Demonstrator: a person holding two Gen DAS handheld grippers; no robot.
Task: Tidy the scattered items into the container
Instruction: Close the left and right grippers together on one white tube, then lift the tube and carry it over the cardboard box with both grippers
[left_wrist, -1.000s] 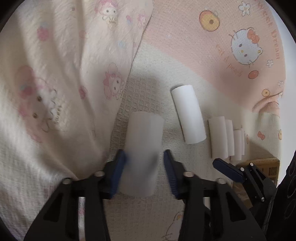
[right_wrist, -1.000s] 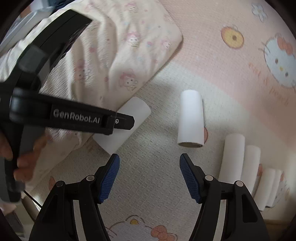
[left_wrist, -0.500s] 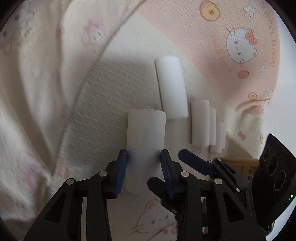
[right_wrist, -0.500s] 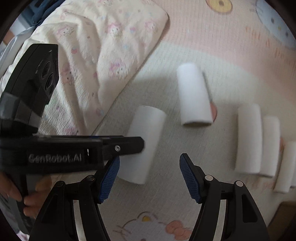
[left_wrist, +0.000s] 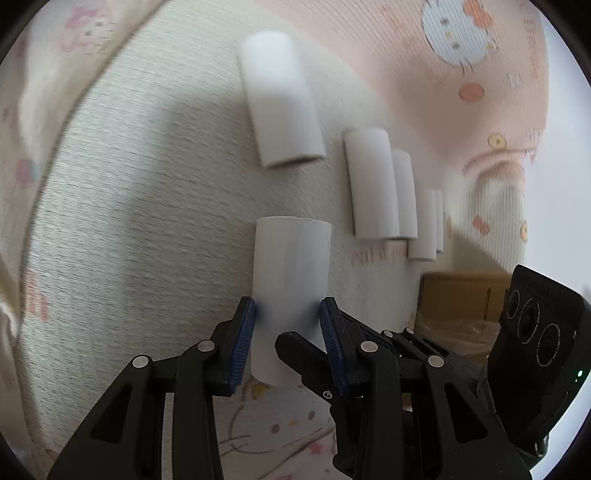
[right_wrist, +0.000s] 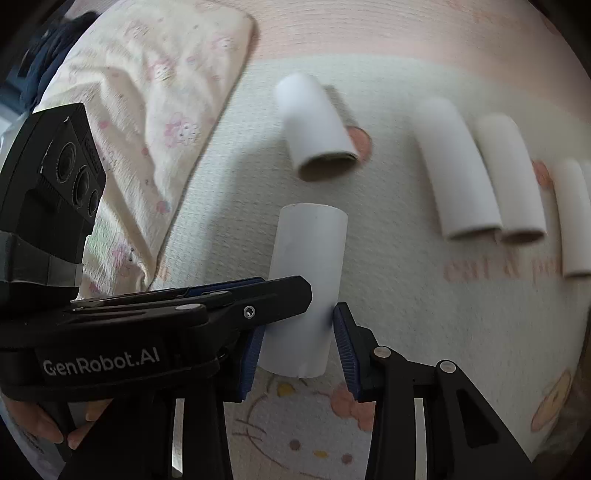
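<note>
Two hand-held grippers meet on one white tube (left_wrist: 290, 291): our left hand-held gripper (left_wrist: 287, 325) clamps its near end, and our right hand-held gripper (right_wrist: 299, 343), jaws just closing, brackets the same tube (right_wrist: 308, 280) with its pads at the sides. At 12 o'clock lies another tube (right_wrist: 317, 129); at 2 o'clock four more (right_wrist: 456, 170) lie side by side on the blanket (right_wrist: 406, 295). Past them, a box (left_wrist: 465, 295).

light: soft, bright at far right
shadows: gentle, falling left
blur: motion smear everywhere
edges: heavy fisheye bend
</note>
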